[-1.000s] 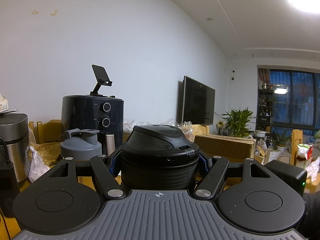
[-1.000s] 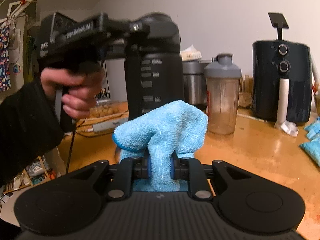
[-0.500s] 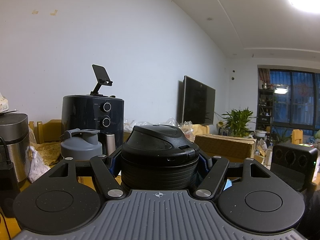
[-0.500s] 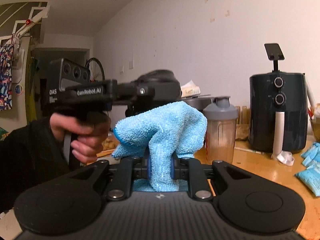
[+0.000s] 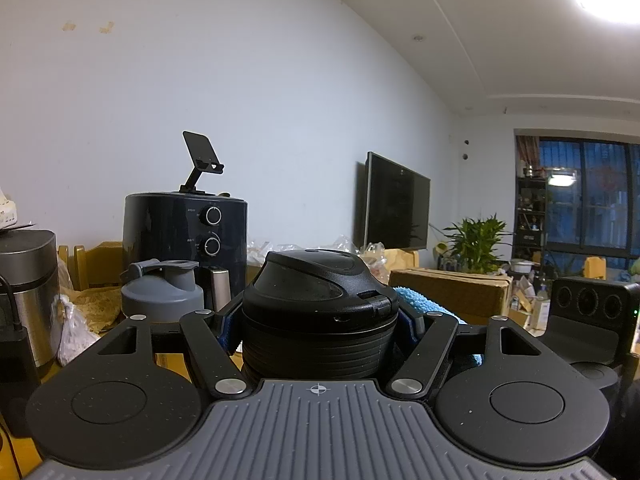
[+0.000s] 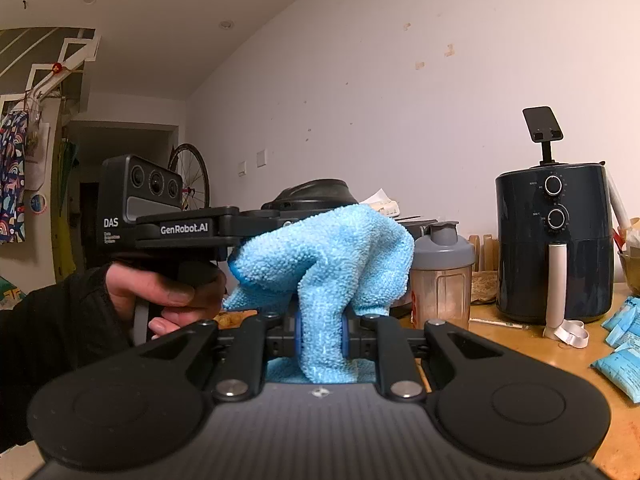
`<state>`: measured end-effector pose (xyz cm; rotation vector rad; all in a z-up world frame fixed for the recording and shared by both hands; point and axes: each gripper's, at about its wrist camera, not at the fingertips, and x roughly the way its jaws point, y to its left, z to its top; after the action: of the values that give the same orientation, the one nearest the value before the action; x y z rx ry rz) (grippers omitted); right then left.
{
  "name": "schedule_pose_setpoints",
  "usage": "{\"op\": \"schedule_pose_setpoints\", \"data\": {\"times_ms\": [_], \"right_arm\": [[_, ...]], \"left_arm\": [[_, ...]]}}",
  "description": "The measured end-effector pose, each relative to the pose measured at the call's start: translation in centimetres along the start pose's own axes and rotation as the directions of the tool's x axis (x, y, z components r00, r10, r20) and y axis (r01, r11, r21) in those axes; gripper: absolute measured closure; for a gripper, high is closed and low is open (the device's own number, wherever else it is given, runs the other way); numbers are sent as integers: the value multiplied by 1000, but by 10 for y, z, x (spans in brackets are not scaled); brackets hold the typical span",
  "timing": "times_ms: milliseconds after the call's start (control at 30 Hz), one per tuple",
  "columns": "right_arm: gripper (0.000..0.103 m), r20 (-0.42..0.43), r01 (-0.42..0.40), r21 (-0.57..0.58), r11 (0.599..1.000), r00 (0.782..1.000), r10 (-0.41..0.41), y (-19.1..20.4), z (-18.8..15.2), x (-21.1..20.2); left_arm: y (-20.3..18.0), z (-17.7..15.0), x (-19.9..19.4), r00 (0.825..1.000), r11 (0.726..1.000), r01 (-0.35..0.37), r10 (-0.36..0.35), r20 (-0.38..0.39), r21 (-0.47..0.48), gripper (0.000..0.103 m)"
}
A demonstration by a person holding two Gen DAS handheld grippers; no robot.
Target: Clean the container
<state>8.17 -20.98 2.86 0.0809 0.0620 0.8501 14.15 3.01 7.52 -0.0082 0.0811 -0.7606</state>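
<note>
Indoors, the left gripper (image 5: 318,320) clamps one black ribbed-lid plastic bottle (image 5: 318,308), held above the wooden table (image 6: 520,344). The right gripper (image 6: 320,330) pinches one soft blue microfibre cloth (image 6: 328,256), now beside the lid. Rigid and probably smooth-walled, the bottle likely grips best at its ribbed collar. One grey-lidded shaker (image 6: 442,276) stands nearby.

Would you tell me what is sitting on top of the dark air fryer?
A black phone stand sits on top of the air fryer, its tilted plate empty. The right wrist view shows the same. The fryer's lower body is hidden behind the grey-lidded shaker.
</note>
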Motion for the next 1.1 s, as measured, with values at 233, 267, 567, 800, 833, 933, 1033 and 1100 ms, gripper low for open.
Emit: {"op": "schedule_pose_setpoints", "data": {"times_ms": [233, 267, 567, 800, 833, 933, 1033, 1100], "right_arm": [[91, 12, 4, 2, 1000, 1000, -4, 1, -2, -4], [91, 11, 5, 3, 1000, 1000, -5, 1, -3, -5], [91, 11, 19, 14, 1000, 1000, -19, 1, -9, -19], [91, 17, 34, 19, 999, 999, -35, 1, -12, -37], [91, 16, 38, 19, 999, 999, -38, 1, -12, -39], [91, 12, 45, 16, 999, 999, -46, 0, -14, -48], [91, 7, 52, 16, 999, 999, -52, -1, -15, -55], [91, 4, 56, 17, 998, 998, -57, -2, -17, -60]], "left_arm": [[0, 1, 0, 1000, 1000, 0, 0, 0, 1, 34], [0, 1, 0, 1000, 1000, 0, 0, -1, 1, 34], [-1, 2, 0, 1000, 1000, -7, 7, 1, -1, 34], [-2, 2, 0, 1000, 1000, -11, 11, 1, 0, 34], [-2, 2, 0, 1000, 1000, -12, 12, 2, -1, 34], [-2, 2, 0, 1000, 1000, -13, 13, 1, 0, 34], [-3, 2, -1, 1000, 1000, -14, 14, 3, -1, 34], [-3, 2, -1, 1000, 1000, -15, 15, 5, -4, 34]]}}
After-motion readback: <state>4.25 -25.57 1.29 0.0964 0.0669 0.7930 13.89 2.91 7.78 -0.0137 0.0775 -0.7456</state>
